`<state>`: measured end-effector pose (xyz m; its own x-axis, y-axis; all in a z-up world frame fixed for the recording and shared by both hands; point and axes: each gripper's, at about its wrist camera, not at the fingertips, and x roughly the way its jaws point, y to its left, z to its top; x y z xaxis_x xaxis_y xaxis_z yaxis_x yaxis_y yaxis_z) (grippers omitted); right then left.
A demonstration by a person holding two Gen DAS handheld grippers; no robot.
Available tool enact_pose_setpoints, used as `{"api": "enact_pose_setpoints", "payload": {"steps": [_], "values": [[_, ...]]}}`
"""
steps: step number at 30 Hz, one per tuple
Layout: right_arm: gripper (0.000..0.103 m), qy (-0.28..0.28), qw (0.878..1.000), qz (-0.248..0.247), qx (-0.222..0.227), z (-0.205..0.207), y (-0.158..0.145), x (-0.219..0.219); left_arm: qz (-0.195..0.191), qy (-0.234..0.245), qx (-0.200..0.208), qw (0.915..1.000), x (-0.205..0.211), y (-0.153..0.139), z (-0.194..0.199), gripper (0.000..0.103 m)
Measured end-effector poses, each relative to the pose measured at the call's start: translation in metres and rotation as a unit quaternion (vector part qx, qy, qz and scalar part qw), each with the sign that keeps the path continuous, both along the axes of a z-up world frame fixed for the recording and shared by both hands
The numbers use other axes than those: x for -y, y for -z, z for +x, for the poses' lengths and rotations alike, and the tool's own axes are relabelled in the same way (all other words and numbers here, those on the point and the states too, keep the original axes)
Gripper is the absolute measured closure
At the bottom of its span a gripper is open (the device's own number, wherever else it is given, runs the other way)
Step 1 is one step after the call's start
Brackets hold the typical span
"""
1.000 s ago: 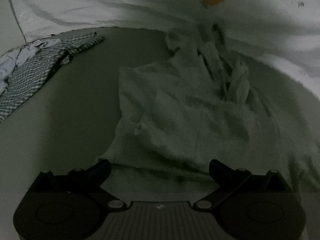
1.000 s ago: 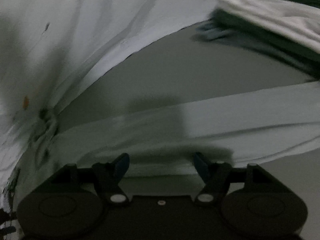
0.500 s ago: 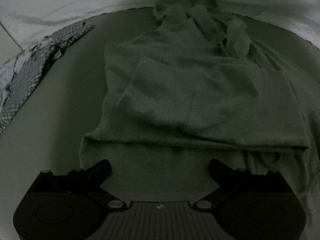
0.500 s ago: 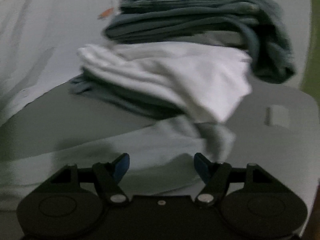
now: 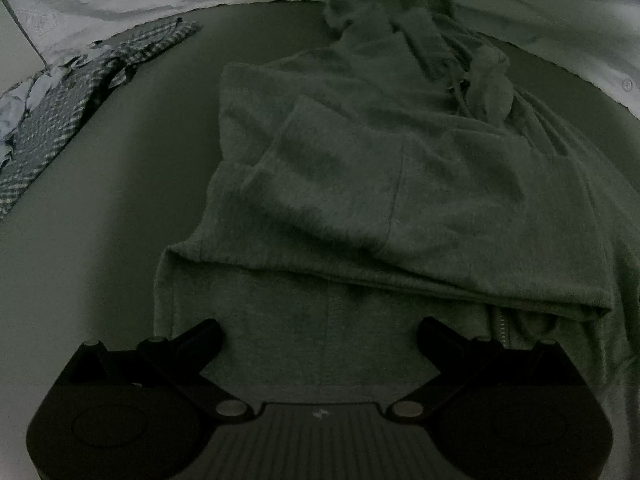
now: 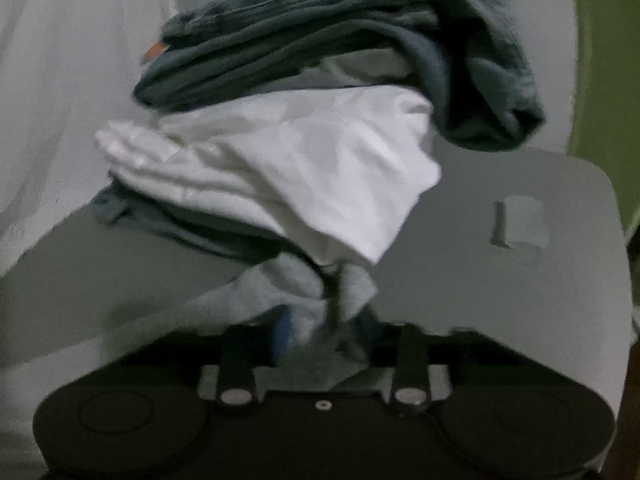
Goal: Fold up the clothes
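Left wrist view: the left gripper (image 5: 320, 328) hangs with jaws spread wide and nothing between them, over a grey hoodie (image 5: 400, 184) lying partly folded on the table (image 5: 100, 240); a checked cloth (image 5: 60, 108) lies at the far left edge. On the right, the right gripper (image 6: 320, 332) is closing on a bunched grey sleeve (image 6: 292, 292) (blurred), just before a stack (image 6: 320, 120) of folded clothes.
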<state>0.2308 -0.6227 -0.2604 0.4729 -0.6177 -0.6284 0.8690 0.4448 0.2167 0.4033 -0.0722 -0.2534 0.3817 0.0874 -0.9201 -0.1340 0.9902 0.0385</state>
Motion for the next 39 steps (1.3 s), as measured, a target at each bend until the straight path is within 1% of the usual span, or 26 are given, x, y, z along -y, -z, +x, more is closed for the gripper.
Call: {"api": "enact_pose_setpoints", "payload": {"steps": [1,2,3,4,5,6,7,8,10,13,14,15,16,18,22,24,26,28,29,30,32,33,35,39], "values": [[0.092,0.008,0.999,0.023,0.029,-0.005,-0.001,0.003,-0.002,-0.001,-0.001,1.0000,0.000,0.000,0.000,0.000],[0.095,0.014,0.996,0.056,0.069,-0.013,0.000,0.007,-0.003,-0.001,-0.002,1.0000,-0.001,0.000,0.000,0.000],[0.096,0.022,0.988,0.092,0.119,-0.020,0.002,0.010,-0.005,-0.002,-0.002,1.0000,-0.001,0.000,0.000,0.000],[0.096,0.034,0.975,0.129,0.176,-0.027,0.007,0.010,-0.005,-0.001,-0.002,1.0000,-0.001,0.000,0.001,0.000],[0.096,0.045,0.957,0.166,0.233,-0.035,0.012,0.011,-0.005,-0.001,-0.002,1.0000,-0.001,0.000,0.001,0.000],[0.096,0.056,0.939,0.196,0.277,-0.039,0.016,0.010,-0.006,0.000,-0.001,1.0000,-0.002,0.000,0.001,0.000],[0.096,0.065,0.922,0.219,0.311,-0.041,0.021,0.007,-0.006,0.001,-0.001,1.0000,-0.002,-0.001,0.001,0.000],[0.096,0.072,0.903,0.244,0.345,-0.041,0.027,0.003,-0.006,0.003,0.000,1.0000,-0.001,-0.001,-0.001,0.000],[0.096,0.078,0.856,0.299,0.414,-0.036,0.040,-0.009,-0.007,0.009,0.001,0.9999,-0.002,-0.002,0.000,0.000],[0.096,0.074,0.786,0.385,0.478,-0.014,0.058,-0.034,-0.008,0.017,-0.003,0.9998,-0.005,-0.001,0.002,0.000],[0.096,0.069,0.768,0.410,0.487,-0.005,0.061,-0.043,-0.009,0.019,-0.004,0.9998,-0.005,-0.001,0.003,0.000],[0.096,0.057,0.760,0.428,0.485,0.005,0.062,-0.053,-0.009,0.021,-0.004,0.9997,-0.006,-0.001,0.003,0.000],[0.096,0.040,0.756,0.444,0.480,0.016,0.060,-0.063,-0.009,0.023,-0.002,0.9997,-0.006,-0.001,0.003,0.000],[0.096,-0.002,0.752,0.469,0.463,0.039,0.054,-0.084,-0.009,0.027,0.004,0.9996,-0.006,0.000,0.001,0.000],[0.096,-0.079,0.732,0.525,0.427,0.086,0.043,-0.128,-0.007,0.033,0.016,0.9993,-0.005,0.001,-0.002,0.000],[0.096,-0.113,0.716,0.556,0.408,0.108,0.039,-0.153,-0.008,0.038,0.017,0.9991,-0.006,0.001,-0.002,0.000],[0.096,-0.146,0.692,0.588,0.393,0.129,0.036,-0.178,-0.008,0.043,0.018,0.9989,-0.006,0.001,-0.002,0.000],[0.096,-0.186,0.679,0.607,0.368,0.148,0.030,-0.205,-0.008,0.049,0.019,0.9986,-0.006,0.001,-0.001,0.000],[0.096,-0.208,0.676,0.613,0.352,0.157,0.026,-0.218,-0.008,0.055,0.021,0.9982,-0.007,0.001,-0.001,0.000],[0.096,-0.231,0.676,0.615,0.334,0.166,0.022,-0.230,-0.008,0.060,0.023,0.9979,-0.007,0.002,-0.001,0.000],[0.096,-0.269,0.682,0.611,0.298,0.181,0.017,-0.252,-0.008,0.071,0.024,0.9972,-0.008,0.002,0.000,0.000],[0.096,-0.280,0.683,0.613,0.282,0.186,0.019,-0.262,-0.008,0.075,0.024,0.9968,-0.009,0.002,0.001,0.000],[0.096,-0.283,0.682,0.624,0.255,0.193,0.029,-0.275,-0.009,0.083,0.023,0.9963,-0.009,0.002,0.003,0.000],[0.096,-0.249,0.690,0.651,0.195,0.193,0.061,-0.285,-0.009,0.091,0.024,0.9956,-0.009,0.004,0.004,0.000]]}}
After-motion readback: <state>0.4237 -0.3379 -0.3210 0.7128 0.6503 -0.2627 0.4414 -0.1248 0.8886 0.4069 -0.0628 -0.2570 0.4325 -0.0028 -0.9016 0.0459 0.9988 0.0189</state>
